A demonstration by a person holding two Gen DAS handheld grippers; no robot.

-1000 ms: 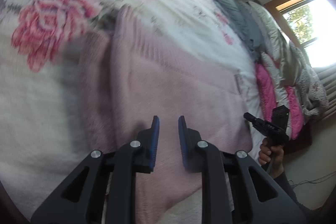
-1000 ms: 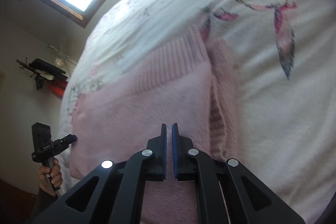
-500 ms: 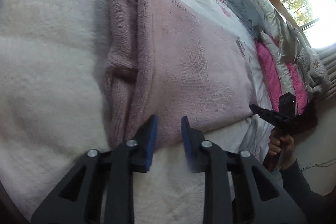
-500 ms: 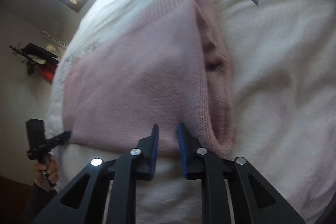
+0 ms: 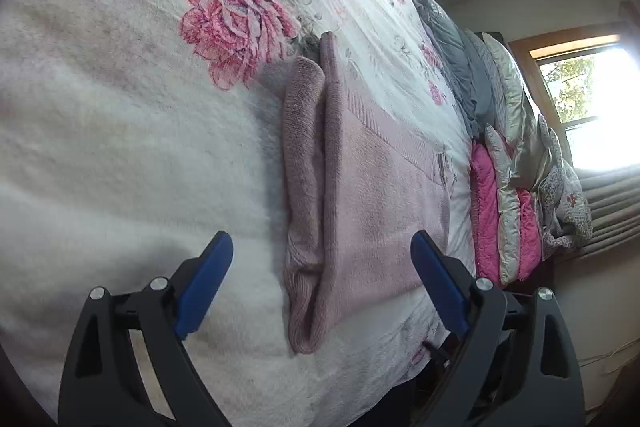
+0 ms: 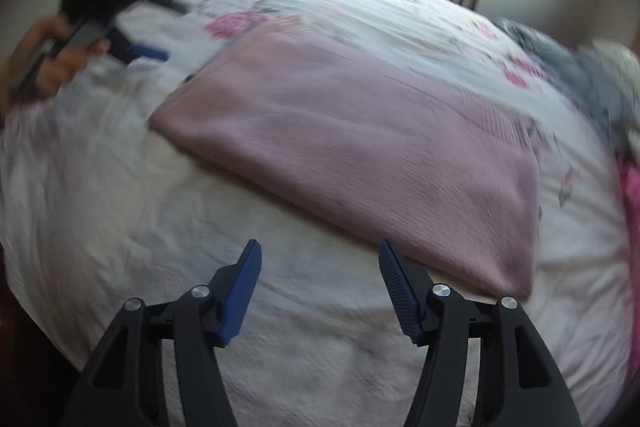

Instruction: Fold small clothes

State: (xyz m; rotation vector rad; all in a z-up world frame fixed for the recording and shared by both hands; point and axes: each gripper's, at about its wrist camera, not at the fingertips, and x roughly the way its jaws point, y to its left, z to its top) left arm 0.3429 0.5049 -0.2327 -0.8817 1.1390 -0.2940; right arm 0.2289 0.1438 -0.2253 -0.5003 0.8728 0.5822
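Left wrist view: no brand or readable writing is showing anywhere.
Bed [image 5: 100,155]: a white blanket printed with pink roses is covering it, and it is carrying the garment.
Bedding pile [image 5: 508,187]: grey, silver and bright pink quilts are lying stacked along the far edge, below a window.
Pink sweater [image 5: 372,211]: a pale pink knit is lying folded flat on the blanket, ribbed band at the far end, a sleeve tucked along its left side.
Left hand-held gripper [image 5: 322,259]: jaws are standing wide apart, gripping nothing, above the sweater's near edge.
Right hand-held gripper [image 6: 320,263]: jaws are spread wide and empty, just beside the sweater's near edge.
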